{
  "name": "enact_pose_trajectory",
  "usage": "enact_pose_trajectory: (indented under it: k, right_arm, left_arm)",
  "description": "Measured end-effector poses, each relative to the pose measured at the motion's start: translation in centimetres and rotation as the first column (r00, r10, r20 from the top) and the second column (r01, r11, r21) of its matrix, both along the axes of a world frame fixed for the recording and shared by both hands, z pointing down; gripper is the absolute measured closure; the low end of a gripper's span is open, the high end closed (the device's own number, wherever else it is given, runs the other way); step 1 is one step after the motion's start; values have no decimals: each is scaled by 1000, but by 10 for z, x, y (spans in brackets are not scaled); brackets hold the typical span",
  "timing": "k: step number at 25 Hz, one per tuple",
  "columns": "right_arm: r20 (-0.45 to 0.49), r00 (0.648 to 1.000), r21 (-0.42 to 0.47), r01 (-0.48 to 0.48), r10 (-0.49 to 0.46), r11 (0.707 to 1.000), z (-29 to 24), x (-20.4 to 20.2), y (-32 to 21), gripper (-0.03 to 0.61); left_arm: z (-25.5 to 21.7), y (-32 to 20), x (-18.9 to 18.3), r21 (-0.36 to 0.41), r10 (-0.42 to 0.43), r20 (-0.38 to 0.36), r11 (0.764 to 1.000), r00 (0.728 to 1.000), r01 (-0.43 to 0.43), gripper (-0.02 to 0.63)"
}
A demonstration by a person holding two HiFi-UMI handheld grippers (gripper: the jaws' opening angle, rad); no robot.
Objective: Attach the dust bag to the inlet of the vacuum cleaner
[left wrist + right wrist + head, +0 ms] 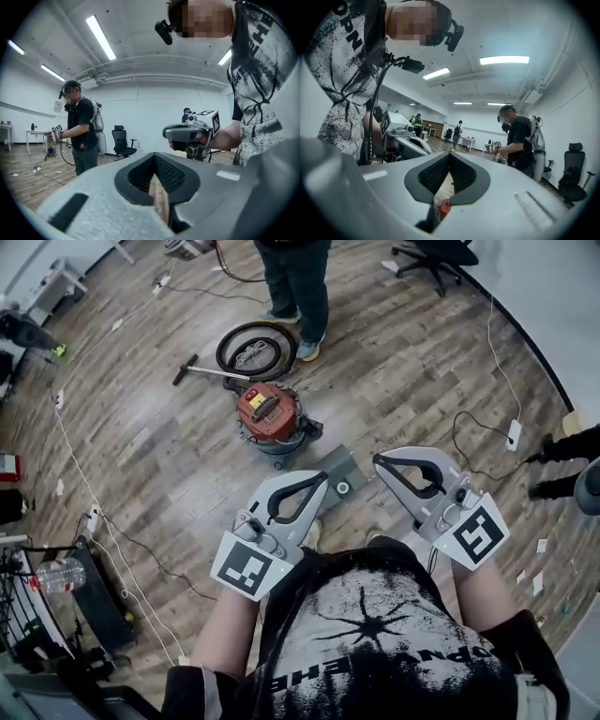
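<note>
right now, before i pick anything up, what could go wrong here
The left tongs and right tongs are shut and empty, while the grey dust bag lies near your feet: you might step on it. A bystander stands next to the vacuum cleaner and coiled hose: possible bumping.

The squat canister vacuum cleaner with a red lid and dark wheeled base (270, 414) stands upright on the wood-plank floor (141, 427). Its black hose (253, 349) lies coiled in a ring just behind it. The flat grey rectangular dust bag (336, 468) lies on the floor just beside the vacuum's base, with a round opening near one end facing up.
</note>
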State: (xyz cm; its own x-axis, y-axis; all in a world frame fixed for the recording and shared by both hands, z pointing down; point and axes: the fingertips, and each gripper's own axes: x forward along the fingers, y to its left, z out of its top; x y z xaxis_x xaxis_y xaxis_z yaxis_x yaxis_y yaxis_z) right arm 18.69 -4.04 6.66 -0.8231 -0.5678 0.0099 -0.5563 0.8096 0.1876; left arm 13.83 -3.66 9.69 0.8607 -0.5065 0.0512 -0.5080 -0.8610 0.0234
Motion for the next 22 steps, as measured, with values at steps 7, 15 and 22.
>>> enact_pose_trajectory:
  k: [7,15,22]
  right_arm:
    - [-67,988,1,143,-142,990,13,24,7,575]
    - [-89,980,-27,174,-176,984,37,17,-12,575]
    - [-192,970,-57,144,-152,988,138,-13,-43,574]
  left_arm:
    - [16,17,17,-39,-154,8,987,988,154,611]
    - [46,25,-13,-90,-262,25,960,965,263,611]
    - [133,-5,-59,-97,-238,54,965,970,242,611]
